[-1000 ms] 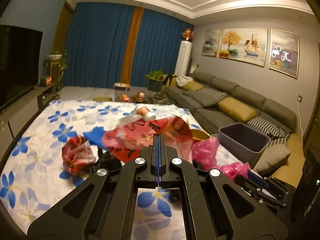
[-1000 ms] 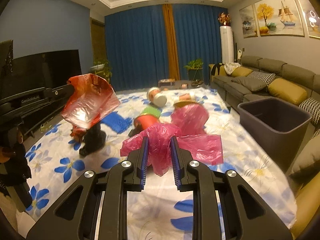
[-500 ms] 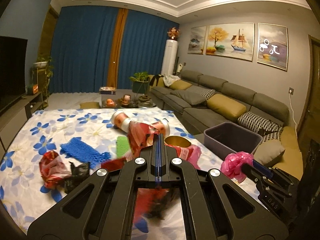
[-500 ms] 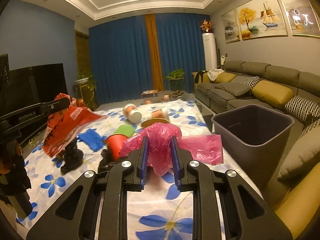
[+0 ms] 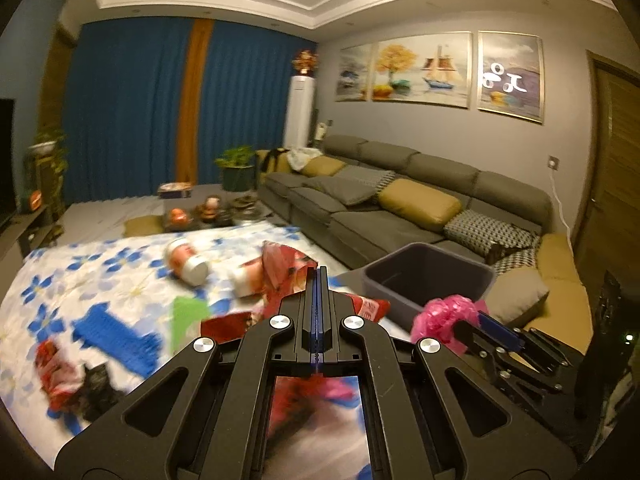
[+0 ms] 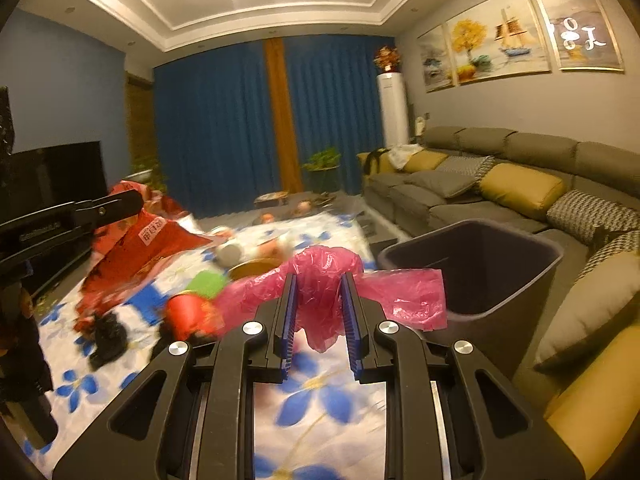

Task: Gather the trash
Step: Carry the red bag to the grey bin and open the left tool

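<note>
Currently both tongs loaded: left tongs point(image 5: 319, 280) fully closed on red wrapper point(image 5: 286, 268), right tongs point(image 6: 318, 304) narrow, gripping pink bag point(image 6: 326, 276). Bin point(image 6: 520, 240) lies fwd-right; right hand nearer.

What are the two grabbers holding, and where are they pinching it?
The left gripper pinches a red plastic bag by its edge. The right gripper clamps a pink plastic bag around its bunched middle.

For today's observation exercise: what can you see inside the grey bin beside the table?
Inside the grey bin, only bare dark walls show; no trash is visible. The near rim and the pink bag in the right gripper hide its floor.
</note>
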Tool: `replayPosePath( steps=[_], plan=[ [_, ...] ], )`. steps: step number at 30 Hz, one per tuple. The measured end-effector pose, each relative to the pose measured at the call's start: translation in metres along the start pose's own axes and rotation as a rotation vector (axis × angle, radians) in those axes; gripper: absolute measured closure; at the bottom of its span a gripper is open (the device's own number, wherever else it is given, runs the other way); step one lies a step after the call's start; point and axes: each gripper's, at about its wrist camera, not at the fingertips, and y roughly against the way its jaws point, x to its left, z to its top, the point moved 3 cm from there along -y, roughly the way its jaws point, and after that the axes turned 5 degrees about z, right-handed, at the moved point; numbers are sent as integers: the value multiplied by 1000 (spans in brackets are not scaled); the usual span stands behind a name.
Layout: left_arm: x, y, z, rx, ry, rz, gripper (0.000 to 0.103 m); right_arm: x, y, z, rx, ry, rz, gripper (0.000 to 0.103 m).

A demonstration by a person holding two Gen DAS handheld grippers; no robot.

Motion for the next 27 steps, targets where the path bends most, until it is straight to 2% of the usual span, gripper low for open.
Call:
replayPosePath(
  steps=[8,14,22,27],
  plan=[
    [-57,-54,24,-1,-30,-121,103,-60,-9,27,-65,-10,-144,80],
    [-95,-116,34,49,-23,-206,103,-99,-23,35,-81,-29,-216,80],
    [-134,-171,36,117,-28,-294,103,-127,-43,34,-73,-48,-255,79],
    [-143,-196,34,157,-11,-342,103,-136,-56,34,-60,-55,-263,79]
  ],
)
